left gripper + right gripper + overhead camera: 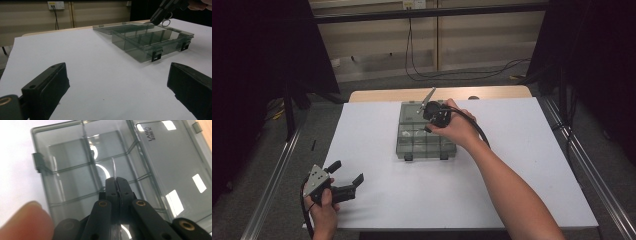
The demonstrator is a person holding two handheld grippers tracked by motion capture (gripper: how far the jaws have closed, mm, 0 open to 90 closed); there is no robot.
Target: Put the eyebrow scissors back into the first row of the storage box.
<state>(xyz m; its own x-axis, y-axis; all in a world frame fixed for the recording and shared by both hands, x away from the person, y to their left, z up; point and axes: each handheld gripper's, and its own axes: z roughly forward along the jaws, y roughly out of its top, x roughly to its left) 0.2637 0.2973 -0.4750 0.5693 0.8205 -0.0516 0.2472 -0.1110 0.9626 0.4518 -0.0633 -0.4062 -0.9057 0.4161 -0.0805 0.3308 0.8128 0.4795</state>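
A clear grey compartment box (422, 142) lies open in the middle of the white sheet, its lid (412, 107) laid flat on the far side. My right gripper (428, 127) hangs over the box's far compartments, tips pointing down. In the right gripper view its jaws (116, 180) are pressed together on a thin metal ring (114, 167) that sticks out past the tips, above the box (75, 157) and beside the lid (170, 157). The left gripper view shows the ring (165, 23) just above the box (150, 41). My left gripper (347, 172) rests open near the front left corner, nothing between its jaws (117, 85).
The white sheet (512, 165) covers the table, with a strip of wood (377, 95) showing at the far edge. Metal rails (277, 170) run along both sides. Cables (447, 75) lie on the floor beyond. A thumb (25, 220) shows at the lower left of the right gripper view.
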